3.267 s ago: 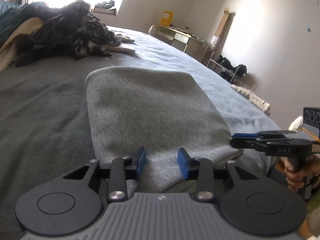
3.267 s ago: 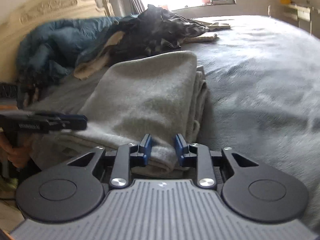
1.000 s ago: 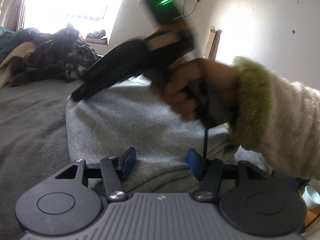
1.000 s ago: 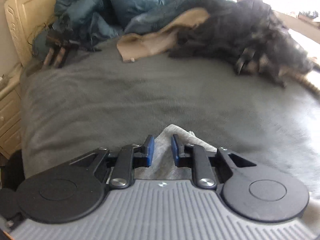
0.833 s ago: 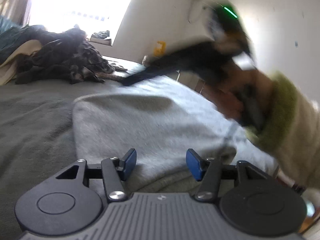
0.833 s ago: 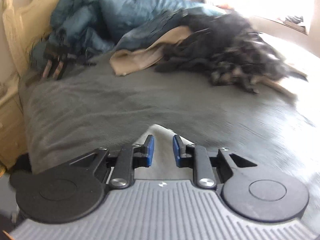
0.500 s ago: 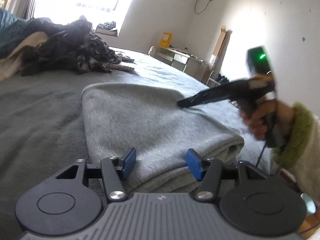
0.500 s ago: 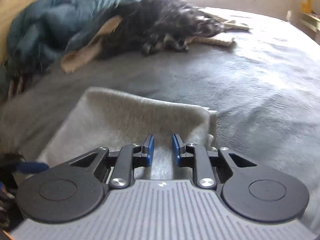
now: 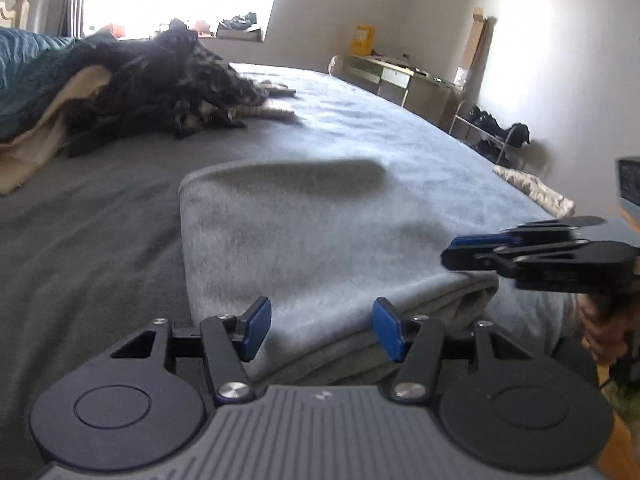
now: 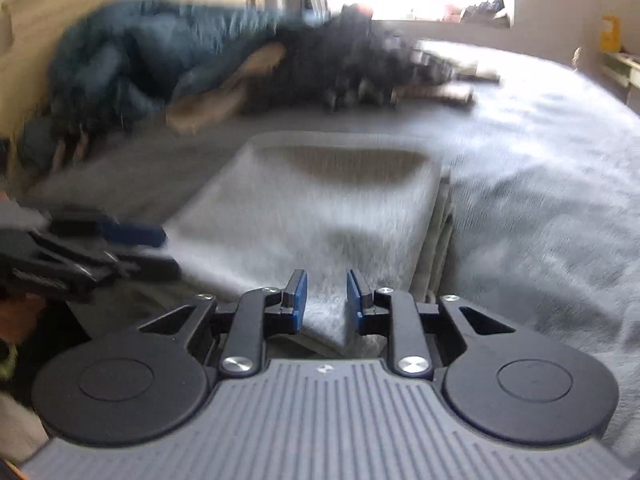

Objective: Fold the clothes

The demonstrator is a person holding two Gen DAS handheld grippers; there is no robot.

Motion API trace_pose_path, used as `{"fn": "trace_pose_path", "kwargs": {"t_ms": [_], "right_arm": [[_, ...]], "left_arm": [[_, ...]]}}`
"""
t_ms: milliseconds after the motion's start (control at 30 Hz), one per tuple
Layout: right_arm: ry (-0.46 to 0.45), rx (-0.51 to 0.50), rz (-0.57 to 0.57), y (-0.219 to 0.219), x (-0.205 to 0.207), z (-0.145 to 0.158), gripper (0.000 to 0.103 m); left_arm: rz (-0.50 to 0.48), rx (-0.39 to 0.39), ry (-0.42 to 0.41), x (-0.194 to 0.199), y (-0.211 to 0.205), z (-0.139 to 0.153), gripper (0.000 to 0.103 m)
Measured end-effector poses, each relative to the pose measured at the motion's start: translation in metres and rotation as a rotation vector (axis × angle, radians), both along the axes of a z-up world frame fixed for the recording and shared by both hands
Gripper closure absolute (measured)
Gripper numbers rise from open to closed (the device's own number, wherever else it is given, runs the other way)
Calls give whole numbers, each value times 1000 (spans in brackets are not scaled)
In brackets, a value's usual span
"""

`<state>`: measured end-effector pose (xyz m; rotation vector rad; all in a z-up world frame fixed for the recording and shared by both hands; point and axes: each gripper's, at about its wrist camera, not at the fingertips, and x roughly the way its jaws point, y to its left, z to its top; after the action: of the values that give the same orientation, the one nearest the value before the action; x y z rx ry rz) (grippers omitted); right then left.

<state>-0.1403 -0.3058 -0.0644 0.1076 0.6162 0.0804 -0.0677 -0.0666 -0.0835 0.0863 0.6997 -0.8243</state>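
Observation:
A folded grey garment [image 9: 312,232] lies flat on the grey bed blanket [image 9: 80,240], its layered edges toward me. My left gripper [image 9: 320,330] hovers open over its near edge, blue pads wide apart with nothing pinched. My right gripper [image 9: 446,256] comes in from the right beside the garment's near right corner, held by a person's hand [image 9: 604,332]. In the blurred right wrist view the right gripper [image 10: 325,300] stands over the garment [image 10: 340,208] with a narrow gap between its pads and no cloth gripped. The left gripper [image 10: 168,252] shows at the left edge.
A heap of dark clothes [image 9: 168,80], a beige cloth [image 9: 44,136] and a blue duvet [image 9: 24,72] lie at the far end of the bed. A desk [image 9: 396,80] and a shoe rack [image 9: 496,128] stand along the right wall.
The right gripper swung from the garment's far left corner across its top and down to the near right corner. The left gripper lifted slightly and stayed open.

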Motion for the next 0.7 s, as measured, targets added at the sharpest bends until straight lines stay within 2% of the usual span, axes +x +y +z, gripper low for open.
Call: {"fn": "trace_pose_path", "kwargs": {"t_ms": [67,200,267,400,500,633,700], "right_arm": [[-37,9,3,-1,-8,5,82],[36,-9,-6,-3,-2,-23,80],[21,23,-22,-4,-5,-29,80],[-28,57,-53,-7,-5,-12,80],[-61,45,-85,-11,4,-8,78],[5,29,-96,-12,14,-27,77],[-4,18,-95,-11,12,-32,77]], "left_arm": [[10,16,-13,-2,-6,7,45],[48,109,17,5,-29,-1,44],[72,143,50,10,-35,-9,44],[94,182,34,8,-41,-7,41],[109,205,31,7,-46,-7,40],[129,232,16,5,-53,-7,37],[139,246,9,3,-56,-8,36]]}}
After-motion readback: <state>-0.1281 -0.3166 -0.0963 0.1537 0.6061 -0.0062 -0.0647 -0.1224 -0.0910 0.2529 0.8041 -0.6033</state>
